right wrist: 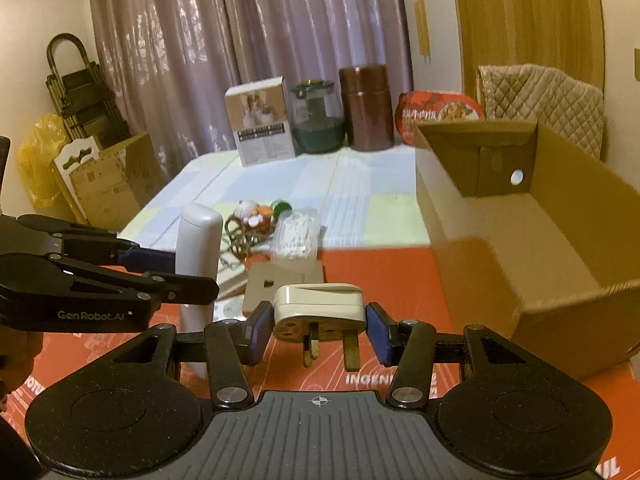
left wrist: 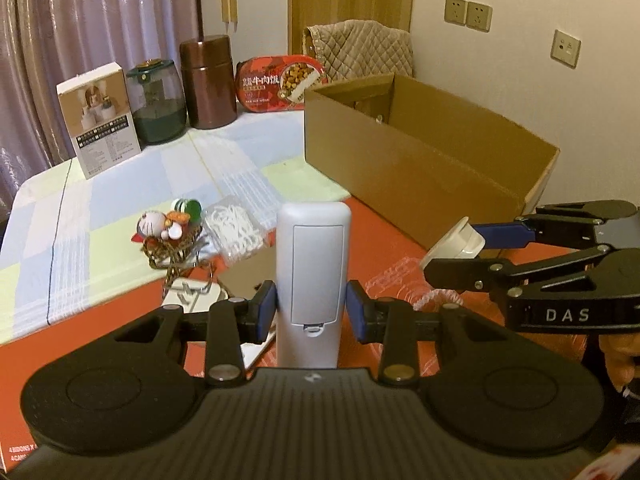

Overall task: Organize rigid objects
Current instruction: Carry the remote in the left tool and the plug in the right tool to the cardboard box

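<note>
Left gripper [left wrist: 311, 303]: fingers pinching an upright grey remote [left wrist: 313, 264], clear of the tabletop [left wrist: 120, 184].
Right gripper [right wrist: 316, 330]: fingers pinching a white plug [right wrist: 320, 307], prongs down.
Cardboard box [right wrist: 500, 272]: open, apparently empty.
Remaining: keychain toy [left wrist: 164, 232], cotton-swab packet [left wrist: 236, 232] loose.
Progress: early, by my judgement.

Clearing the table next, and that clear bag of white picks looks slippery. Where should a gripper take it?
Take the clear bag across its narrower width, coming from above: it lies flat on the tablecloth, with the cat charm crowding one side.
</note>
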